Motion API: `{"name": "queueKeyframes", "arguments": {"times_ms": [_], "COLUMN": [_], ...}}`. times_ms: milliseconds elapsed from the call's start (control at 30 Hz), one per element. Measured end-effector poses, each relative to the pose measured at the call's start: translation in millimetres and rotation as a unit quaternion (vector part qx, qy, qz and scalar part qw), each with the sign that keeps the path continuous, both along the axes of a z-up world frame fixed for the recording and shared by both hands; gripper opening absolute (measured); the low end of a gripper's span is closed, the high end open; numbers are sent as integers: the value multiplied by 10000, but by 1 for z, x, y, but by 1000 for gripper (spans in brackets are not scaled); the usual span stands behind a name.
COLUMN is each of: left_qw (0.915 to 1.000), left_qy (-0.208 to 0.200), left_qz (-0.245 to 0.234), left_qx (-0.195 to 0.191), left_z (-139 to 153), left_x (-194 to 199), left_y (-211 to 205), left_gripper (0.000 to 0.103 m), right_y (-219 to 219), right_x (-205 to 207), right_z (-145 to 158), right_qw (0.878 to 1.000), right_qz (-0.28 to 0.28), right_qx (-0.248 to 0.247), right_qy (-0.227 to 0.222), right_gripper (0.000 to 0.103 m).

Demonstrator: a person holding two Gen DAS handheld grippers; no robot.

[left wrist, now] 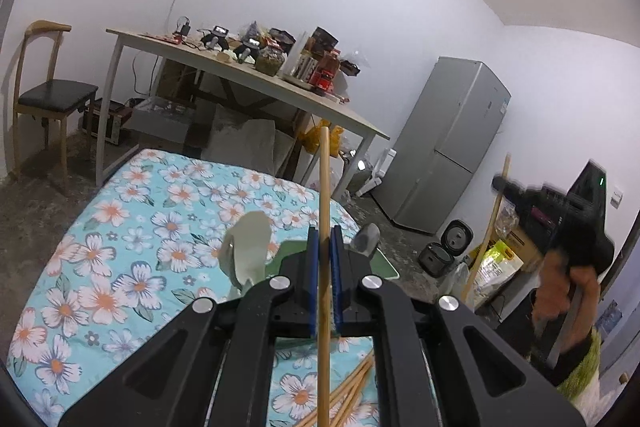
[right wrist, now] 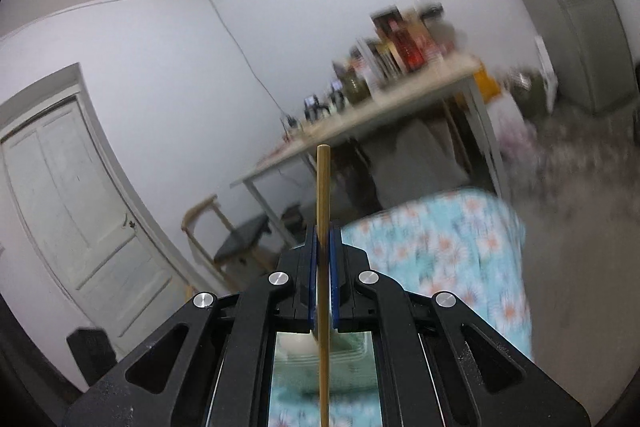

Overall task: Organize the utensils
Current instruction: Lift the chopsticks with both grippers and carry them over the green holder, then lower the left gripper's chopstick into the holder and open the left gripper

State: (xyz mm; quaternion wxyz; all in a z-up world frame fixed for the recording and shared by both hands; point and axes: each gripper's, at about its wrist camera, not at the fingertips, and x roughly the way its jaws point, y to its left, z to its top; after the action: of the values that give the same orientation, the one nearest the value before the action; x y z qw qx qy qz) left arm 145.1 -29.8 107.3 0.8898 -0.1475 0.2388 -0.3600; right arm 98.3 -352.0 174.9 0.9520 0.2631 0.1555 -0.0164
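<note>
Two grippers are each clamped on a single wooden chopstick: the left gripper pinches its chopstick between blue pads, long axis running straight ahead of the jaws, and the right gripper holds its own chopstick likewise. Loose chopsticks lie on the floral worktop directly beneath the left gripper, the nearer one. The right-wrist view is blurred.

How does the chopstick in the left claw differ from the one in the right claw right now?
The left claw holds its chopstick above the flowered cloth, with loose chopsticks lying below; the right claw holds its chopstick against the room, in a blurred view. Both are plain wood, pinched between shut blue pads and pointing forward.
</note>
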Motion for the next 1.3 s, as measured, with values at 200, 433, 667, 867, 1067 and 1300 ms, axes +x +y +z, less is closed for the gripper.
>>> {"name": "queueKeyframes", "arguments": {"times_ms": [200, 433, 667, 867, 1067, 1300], "left_qw": [9994, 9938, 9848, 9816, 9805, 9796], "left_qy": [-241, -654, -803, -654, -612, -603], "left_qz": [66, 226, 880, 1403, 1656, 1808], "left_qx": [-224, -871, -1264, -1121, -862, -630], "left_z": [17, 49, 56, 36, 20, 5], "left_x": [12, 37, 72, 92, 98, 97], "left_y": [3, -12, -36, -59, -76, -89], "left_gripper": [5, 5, 5, 5, 5, 5], "right_y": [4, 7, -1, -11, -23, -35], "right_x": [18, 36, 38, 36, 32, 28], "right_z": [15, 12, 7, -3, -12, -24], "right_qw": [9996, 9993, 9992, 9991, 9986, 9979], "right_qz": [175, 301, 312, 316, 329, 357], "right_qx": [-38, 51, 134, 231, 380, 540], "right_qy": [-238, -231, -206, -142, -136, -92], "right_gripper": [4, 4, 4, 4, 4, 4]}}
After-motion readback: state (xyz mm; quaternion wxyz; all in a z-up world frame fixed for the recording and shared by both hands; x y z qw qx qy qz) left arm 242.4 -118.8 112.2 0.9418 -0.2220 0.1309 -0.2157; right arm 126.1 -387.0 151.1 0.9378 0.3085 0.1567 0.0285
